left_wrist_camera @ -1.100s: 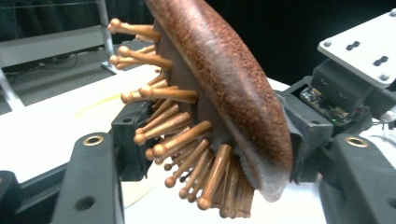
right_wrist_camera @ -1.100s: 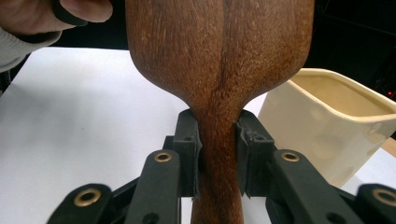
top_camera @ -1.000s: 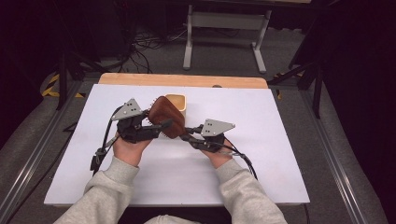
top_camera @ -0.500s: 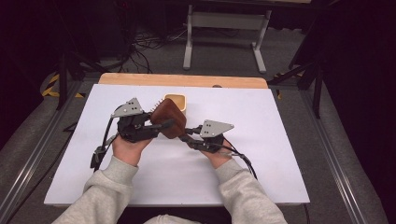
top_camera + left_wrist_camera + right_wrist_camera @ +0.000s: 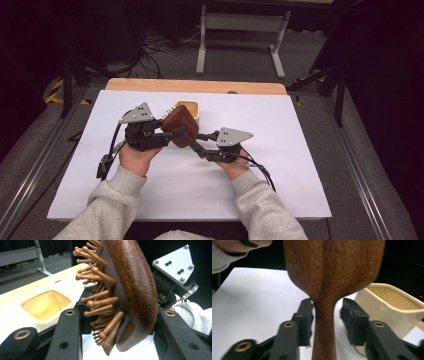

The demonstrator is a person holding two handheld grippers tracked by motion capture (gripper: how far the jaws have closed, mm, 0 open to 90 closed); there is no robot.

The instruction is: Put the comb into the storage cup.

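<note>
A brown wooden hairbrush point(image 5: 179, 127) with wooden pins is held above the white table between both hands. My left gripper point(image 5: 172, 135) is shut on the brush head point(image 5: 132, 290), one jaw on the pin side and one on the smooth back; its jaws have just been closing. My right gripper point(image 5: 196, 143) straddles the brush handle point(image 5: 324, 322). Its jaws have just been opening, and a gap shows between the handle and one pad point(image 5: 348, 312). The right gripper's grey plate point(image 5: 175, 265) shows behind the brush.
A cream square cup point(image 5: 189, 107) stands on the white table point(image 5: 280, 165) just behind the brush, also close by in both gripper views point(image 5: 45, 305) point(image 5: 387, 305). A wooden strip point(image 5: 200, 86) runs along the table's far edge. Cables and a metal stand lie on the floor beyond.
Hardly anything differs: both hands and the brush stay in the same spot above the table.
</note>
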